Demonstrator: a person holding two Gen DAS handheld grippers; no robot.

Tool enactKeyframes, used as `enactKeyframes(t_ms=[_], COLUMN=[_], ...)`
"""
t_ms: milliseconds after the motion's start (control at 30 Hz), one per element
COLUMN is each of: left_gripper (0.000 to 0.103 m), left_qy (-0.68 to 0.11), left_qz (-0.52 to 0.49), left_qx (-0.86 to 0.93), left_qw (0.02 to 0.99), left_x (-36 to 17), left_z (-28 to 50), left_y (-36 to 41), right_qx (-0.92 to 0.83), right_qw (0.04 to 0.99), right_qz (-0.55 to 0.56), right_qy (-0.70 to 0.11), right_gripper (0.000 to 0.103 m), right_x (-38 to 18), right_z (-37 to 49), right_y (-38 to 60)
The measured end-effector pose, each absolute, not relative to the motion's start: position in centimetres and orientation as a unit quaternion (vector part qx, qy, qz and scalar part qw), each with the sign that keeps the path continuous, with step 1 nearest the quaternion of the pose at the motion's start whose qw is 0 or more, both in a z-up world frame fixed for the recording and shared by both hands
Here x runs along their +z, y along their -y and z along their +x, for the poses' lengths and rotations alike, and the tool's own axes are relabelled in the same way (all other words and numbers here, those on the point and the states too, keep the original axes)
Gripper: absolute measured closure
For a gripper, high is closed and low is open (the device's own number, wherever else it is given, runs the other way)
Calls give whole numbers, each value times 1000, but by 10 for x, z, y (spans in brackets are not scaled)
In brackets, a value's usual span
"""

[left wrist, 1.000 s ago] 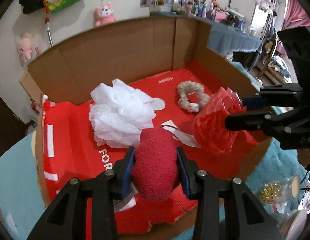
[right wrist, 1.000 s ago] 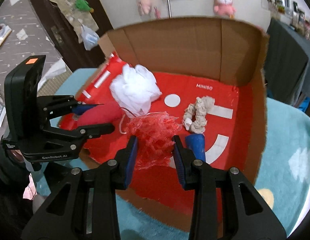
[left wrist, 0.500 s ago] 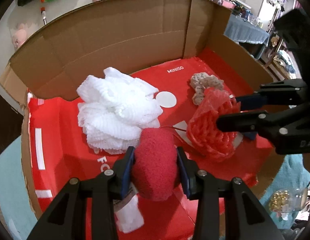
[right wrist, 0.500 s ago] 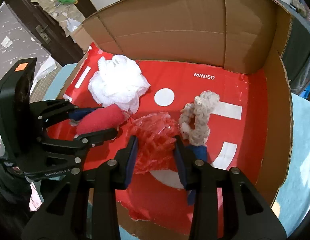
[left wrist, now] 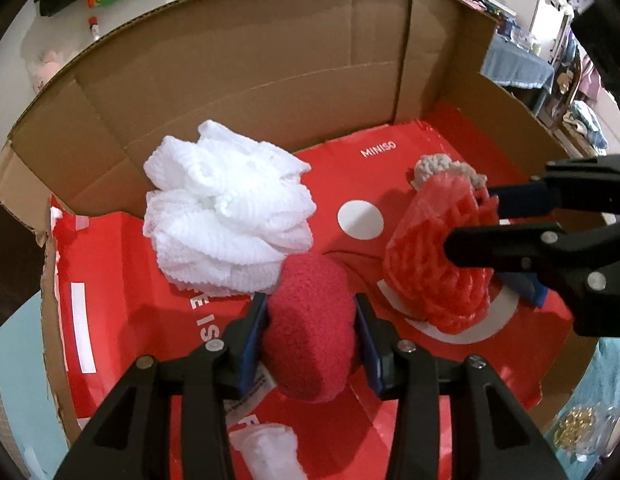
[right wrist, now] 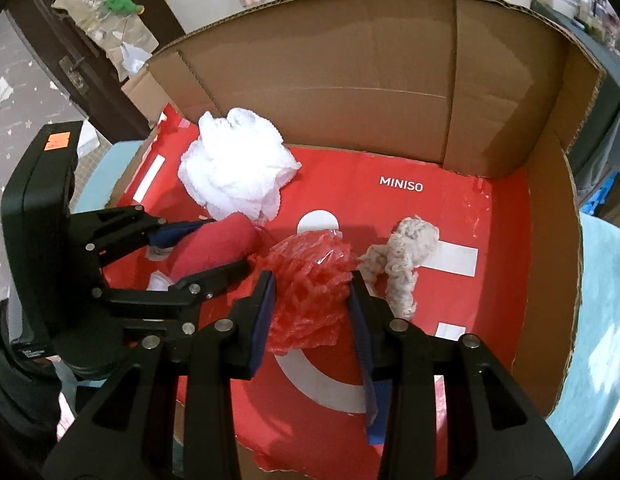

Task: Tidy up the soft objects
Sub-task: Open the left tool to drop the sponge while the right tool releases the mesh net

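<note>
**Both loads now low inside the box**

Cluttered room walls have slid out of the left wrist view since a second ago, and the open brown cardboard box with a red printed floor [left wrist: 237, 80] fills it. Left gripper [left wrist: 310, 320] pinches the red fuzzy plush pad [left wrist: 310, 328], now just in front of the white mesh bath puff [left wrist: 225, 216].

From the right wrist, the right gripper [right wrist: 312, 300] clamps the red plastic net ball [right wrist: 310, 280], now lower, beside the beige knitted scrunchie [right wrist: 406, 264]. Release looks near.

Both tools – left tool [left wrist: 310, 320], right tool [right wrist: 312, 312] – have dropped lower into the box [right wrist: 430, 80]
</note>
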State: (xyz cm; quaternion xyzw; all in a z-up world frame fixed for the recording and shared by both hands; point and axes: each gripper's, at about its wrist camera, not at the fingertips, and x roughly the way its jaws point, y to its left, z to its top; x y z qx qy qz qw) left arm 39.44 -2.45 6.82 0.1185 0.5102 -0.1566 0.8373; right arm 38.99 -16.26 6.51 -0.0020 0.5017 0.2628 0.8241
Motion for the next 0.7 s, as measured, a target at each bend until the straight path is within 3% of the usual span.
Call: enactKeyframes(t_ms=[200, 267, 433, 700], left_gripper=[55, 48, 33, 25], left_qy=[-513, -509, -497, -472], left_qz=[107, 103, 97, 75], left_qx=[-159, -159, -156, -145], left_qw=[837, 839, 848, 867], left_x=[69, 70, 81, 111], left_z=[387, 385, 375, 349], left_y=[23, 19, 9, -8], right_qx=[268, 268, 263, 243], right_qw=[816, 814, 818, 836], right_qz=[-13, -21, -34, -21], right_qy=[-512, -514, -510, -492], right_gripper=[55, 42, 41, 35], right_x=[62, 61, 66, 88], right_z=[392, 391, 383, 366], right_y=[160, 160, 162, 180])
